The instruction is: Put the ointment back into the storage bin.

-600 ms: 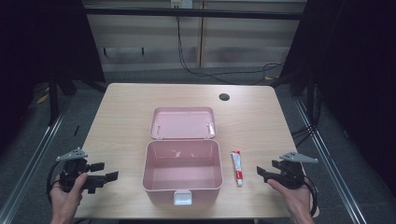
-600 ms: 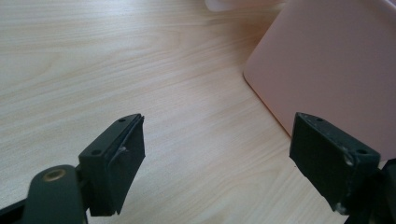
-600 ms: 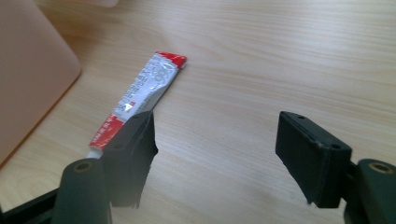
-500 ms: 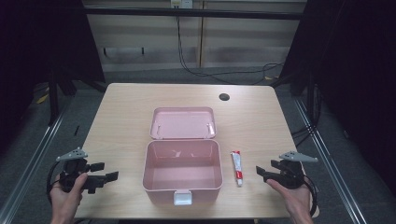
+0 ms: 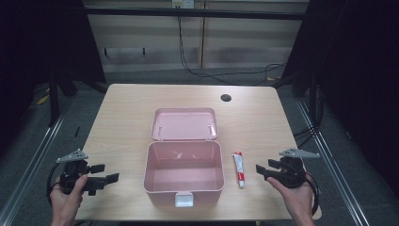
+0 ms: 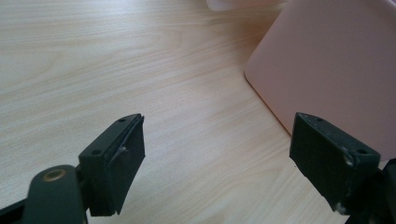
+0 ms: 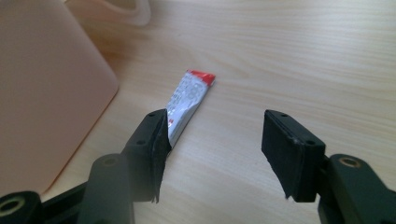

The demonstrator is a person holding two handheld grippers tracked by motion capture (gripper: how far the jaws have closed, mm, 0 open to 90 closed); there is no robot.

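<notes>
A pink plastic box (image 5: 182, 172) stands open on the wooden table (image 5: 127, 117), its lid (image 5: 184, 124) laid back flat behind it and its inside bare. A small white and red tube (image 5: 239, 168) lies just right of the box. My right gripper (image 5: 264, 169) hovers open a short way right of the tube; in the right gripper view the tube (image 7: 189, 101) lies beyond the left jaw, beside the box wall (image 7: 42, 88). My left gripper (image 5: 106, 173) is open at the table's left front, jaws pointing at the box wall (image 6: 336, 70), nothing between them.
A round cable hole (image 5: 226, 98) sits in the table's far right part. Metal rails run along both sides of the table, and cables hang behind it. Bare wood lies between each gripper and the box.
</notes>
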